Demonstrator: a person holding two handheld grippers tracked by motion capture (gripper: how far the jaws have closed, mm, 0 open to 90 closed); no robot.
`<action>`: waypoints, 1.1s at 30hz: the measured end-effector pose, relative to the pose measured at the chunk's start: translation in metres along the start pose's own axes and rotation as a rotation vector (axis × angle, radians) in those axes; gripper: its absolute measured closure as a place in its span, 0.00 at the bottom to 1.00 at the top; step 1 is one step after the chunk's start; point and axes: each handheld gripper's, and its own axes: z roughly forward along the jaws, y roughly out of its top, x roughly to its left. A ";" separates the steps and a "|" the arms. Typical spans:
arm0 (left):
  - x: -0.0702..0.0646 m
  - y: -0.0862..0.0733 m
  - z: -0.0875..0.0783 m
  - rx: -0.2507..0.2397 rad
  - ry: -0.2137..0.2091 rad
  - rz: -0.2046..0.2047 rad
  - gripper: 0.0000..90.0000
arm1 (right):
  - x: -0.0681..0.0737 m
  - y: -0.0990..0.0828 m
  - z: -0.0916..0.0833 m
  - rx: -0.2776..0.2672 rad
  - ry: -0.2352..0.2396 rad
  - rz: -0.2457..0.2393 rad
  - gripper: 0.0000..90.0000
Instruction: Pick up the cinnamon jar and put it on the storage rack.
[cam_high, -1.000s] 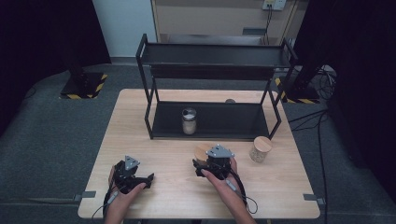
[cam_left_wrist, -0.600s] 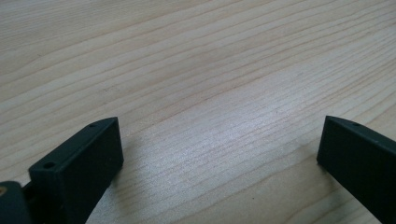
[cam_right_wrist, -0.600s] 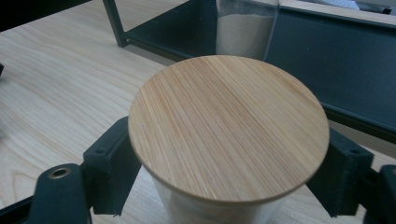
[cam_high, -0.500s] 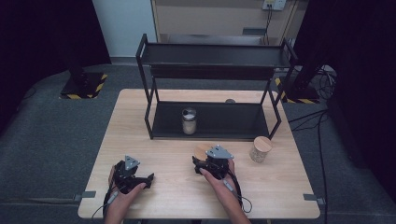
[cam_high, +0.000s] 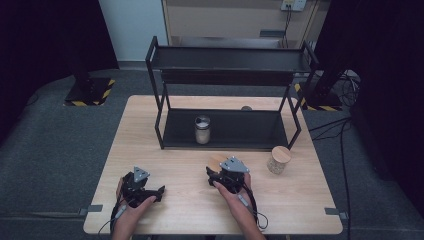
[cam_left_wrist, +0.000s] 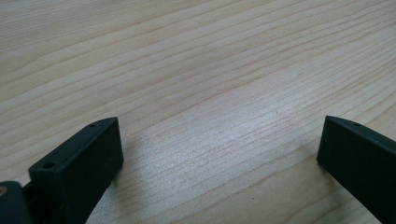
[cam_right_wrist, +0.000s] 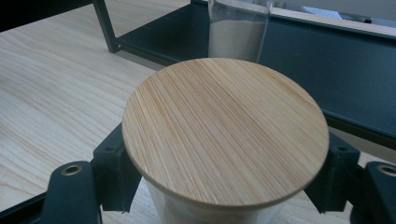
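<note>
Left gripper (cam_high: 161, 190) rests low on the near-left table (cam_high: 150, 130), jaws spread wide with only bare wood between them. Right gripper (cam_high: 212, 173), near centre, has just closed its jaws, pinching a wooden-lidded jar (cam_right_wrist: 224, 135) below its lid. Another lidded jar (cam_high: 278, 159) stands to its right.

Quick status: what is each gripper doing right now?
Left gripper: open, nothing between its jaws, low over the bare table.
Right gripper: jaws have just closed on a jar with a wooden lid.
</note>
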 end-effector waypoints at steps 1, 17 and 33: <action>0.000 0.000 0.000 0.000 0.000 0.000 0.00 | 0.000 0.000 0.000 0.001 0.000 0.000 0.29; 0.000 0.000 0.000 0.000 0.000 0.000 0.00 | 0.000 0.011 -0.011 -0.016 0.001 -0.028 0.29; 0.000 0.000 0.000 0.000 0.000 0.000 0.00 | -0.003 0.021 -0.018 -0.024 -0.014 -0.030 0.29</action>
